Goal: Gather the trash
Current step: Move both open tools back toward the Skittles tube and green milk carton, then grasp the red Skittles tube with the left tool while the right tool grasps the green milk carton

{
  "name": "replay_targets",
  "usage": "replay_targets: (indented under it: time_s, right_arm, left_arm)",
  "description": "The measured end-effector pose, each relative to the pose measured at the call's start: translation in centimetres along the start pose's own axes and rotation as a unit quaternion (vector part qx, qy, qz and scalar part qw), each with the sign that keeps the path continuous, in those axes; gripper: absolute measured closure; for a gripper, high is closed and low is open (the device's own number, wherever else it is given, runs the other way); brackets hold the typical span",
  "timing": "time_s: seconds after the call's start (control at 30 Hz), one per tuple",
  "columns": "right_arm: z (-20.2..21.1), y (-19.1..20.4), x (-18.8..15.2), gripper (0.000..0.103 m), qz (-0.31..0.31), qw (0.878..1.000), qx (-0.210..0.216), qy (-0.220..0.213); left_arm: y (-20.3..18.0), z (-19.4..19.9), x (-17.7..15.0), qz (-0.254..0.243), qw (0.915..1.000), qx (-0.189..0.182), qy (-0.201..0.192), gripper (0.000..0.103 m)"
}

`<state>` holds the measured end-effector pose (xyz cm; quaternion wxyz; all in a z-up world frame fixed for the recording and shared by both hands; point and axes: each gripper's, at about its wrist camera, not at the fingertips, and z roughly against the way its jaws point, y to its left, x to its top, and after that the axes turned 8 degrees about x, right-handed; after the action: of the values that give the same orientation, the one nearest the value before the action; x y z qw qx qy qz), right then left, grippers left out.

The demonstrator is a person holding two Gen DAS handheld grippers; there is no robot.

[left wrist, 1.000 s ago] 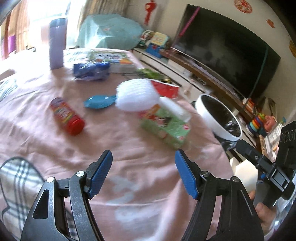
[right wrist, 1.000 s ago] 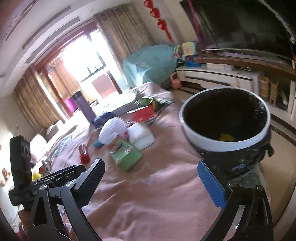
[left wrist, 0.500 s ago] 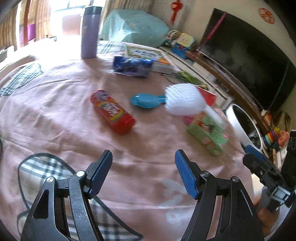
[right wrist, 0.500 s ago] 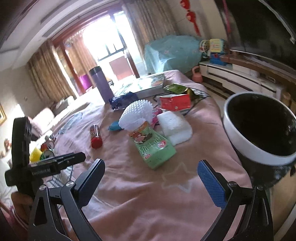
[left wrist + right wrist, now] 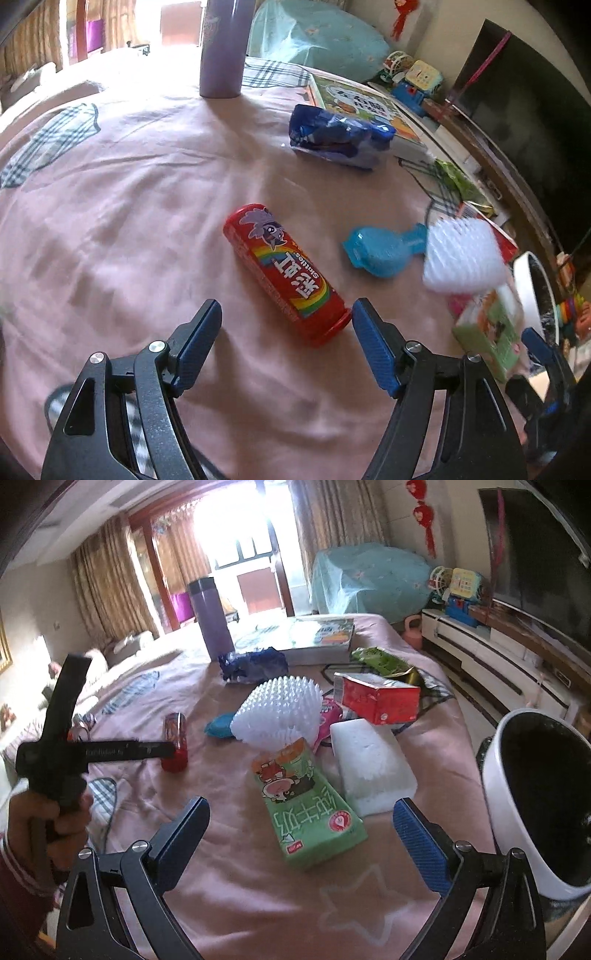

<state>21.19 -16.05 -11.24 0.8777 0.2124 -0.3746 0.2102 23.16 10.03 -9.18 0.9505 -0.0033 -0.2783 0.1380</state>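
A red candy tube (image 5: 284,266) lies on the pink cloth. Its near cap sits between the fingertips of my left gripper (image 5: 287,310), close to the right pad, and neither pad touches it. Those jaws are opening. A green drink carton (image 5: 306,805) lies flat with its near end between the wide-apart fingers of my right gripper (image 5: 301,805), untouched. The white bin (image 5: 495,775) with a black liner stands off the table's right edge. A crumpled blue wrapper (image 5: 340,136), a red box (image 5: 376,698) and a green wrapper (image 5: 384,661) lie farther back.
A white-bristled brush (image 5: 280,709) with a blue handle and a white foam block (image 5: 369,764) sit beside the carton. A purple flask (image 5: 212,620) and a picture book (image 5: 314,635) stand at the far side. A hand (image 5: 55,812) holds the left tool.
My left gripper has swung left from bare cloth to the red tube and come lower. The right gripper has turned away from the bin's mouth to the green carton.
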Motion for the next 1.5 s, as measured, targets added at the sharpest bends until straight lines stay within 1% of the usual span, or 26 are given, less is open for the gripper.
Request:
replay_targets:
  time_s: [0.07,0.13,0.17,0.2,0.4,0.47,0.57,0.6,0.63,0.67,0.7,0.77,0.87,0.93,1.03,1.07,1.1,1.17,1.23,1.3,1.33,1.4,1.43,1.47,1.5]
  right_arm:
    - [-0.7,0.0,-0.1,0.007,0.002,1.000,-0.002,0.012]
    - [-1.3,-0.1,-0.3,0.021,0.001,1.000,-0.006,0.027]
    - [-1.5,-0.1,-0.4,0.038,-0.001,0.999,-0.009,0.032]
    - [-1.5,-0.2,-0.5,0.043,-0.004,0.999,-0.013,0.036]
    - [-0.1,-0.2,-1.6,0.044,-0.038,0.999,0.010,0.028]
    - [0.2,-0.2,-2.2,0.044,-0.051,0.998,0.007,0.027]
    - [0.2,0.1,-2.5,0.043,-0.053,0.998,0.011,0.030]
    - [0.2,0.0,-2.4,0.042,-0.053,0.998,0.012,0.031]
    - [0.2,0.0,-2.3,0.042,-0.053,0.998,0.014,0.032]
    - [0.1,0.1,-2.2,0.041,-0.051,0.998,0.015,0.035]
    - [0.0,0.0,-2.1,0.035,-0.047,0.998,0.014,0.036]
    - [0.1,0.2,-1.9,0.028,-0.034,0.999,0.007,0.034]
    - [-0.2,0.2,-1.5,0.028,-0.015,0.999,0.004,0.036]
    - [-0.4,0.2,-1.3,0.028,-0.011,0.999,0.008,0.038]
    - [-0.7,0.3,-1.2,0.030,-0.005,0.999,0.014,0.046]
    - [-0.7,0.3,-1.3,0.042,-0.007,0.999,0.019,0.049]
    - [-0.8,0.2,-1.4,0.048,-0.013,0.998,0.022,0.054]
    - [-0.6,0.0,-1.6,0.048,-0.023,0.998,0.023,0.052]
    - [-0.6,0.1,-1.6,0.048,-0.024,0.998,0.021,0.052]
    - [-0.9,0.1,-1.5,0.046,-0.024,0.998,0.022,0.054]
    - [-1.0,0.2,-1.4,0.046,-0.024,0.998,0.023,0.056]
    - [-1.5,0.3,-1.3,0.046,-0.020,0.998,0.020,0.059]
    - [-1.7,0.3,-1.3,0.047,-0.019,0.998,0.019,0.060]
    - [-1.8,0.3,-1.3,0.048,-0.020,0.998,0.018,0.060]
    - [-1.7,0.2,-1.4,0.048,-0.024,0.998,0.019,0.057]
  left_arm:
    - [-0.2,-0.3,0.2,-0.007,1.0000,-0.001,0.001,0.028]
    - [-0.4,-0.7,0.3,-0.012,0.9999,-0.003,0.005,0.029]
    - [-0.5,-0.8,0.2,-0.014,0.9999,-0.003,0.006,0.029]
    - [-0.6,-0.8,0.1,-0.016,0.9999,-0.004,0.005,0.029]
    - [-0.5,0.0,0.1,-0.009,0.9997,-0.023,0.004,0.028]
    - [-0.4,0.0,0.3,-0.002,0.9999,-0.012,0.000,0.028]
    - [-0.5,-0.9,0.7,0.005,1.0000,-0.001,0.004,0.029]
    - [-0.6,-1.1,0.7,0.003,1.0000,0.003,0.000,0.031]
    - [-0.7,-1.3,0.6,-0.005,0.9999,0.013,-0.007,0.044]
    - [-0.9,-1.3,0.6,-0.015,0.9996,0.019,-0.013,0.053]
    - [-1.0,-1.2,0.5,-0.021,0.9996,0.012,-0.014,0.056]
    - [-1.2,-0.7,0.1,-0.035,0.9992,-0.015,-0.012,0.063]
    - [-2.0,0.8,-1.4,-0.067,0.9952,-0.071,-0.004,0.067]
    - [-2.9,2.1,-2.8,-0.099,0.9903,-0.097,-0.006,0.067]
    - [-4.6,3.8,-5.4,-0.155,0.9808,-0.118,-0.004,0.068]
    - [-4.9,4.0,-5.9,-0.166,0.9786,-0.122,-0.002,0.068]
    - [-5.2,4.1,-6.5,-0.175,0.9771,-0.120,0.001,0.068]
    - [-5.6,3.9,-6.8,-0.184,0.9767,-0.109,0.001,0.068]
    - [-5.7,3.4,-6.6,-0.179,0.9791,-0.096,0.004,0.066]
    - [-5.8,3.3,-6.1,-0.169,0.9809,-0.095,0.003,0.055]
    - [-5.8,3.2,-5.9,-0.167,0.9816,-0.093,0.000,0.047]
    - [-6.0,3.3,-5.6,-0.166,0.9823,-0.085,-0.012,0.047]
    - [-6.0,3.2,-5.6,-0.168,0.9823,-0.082,-0.016,0.048]
    - [-6.1,3.0,-5.6,-0.169,0.9821,-0.081,-0.017,0.064]
    - [-6.2,2.8,-5.8,-0.172,0.9817,-0.081,-0.013,0.069]
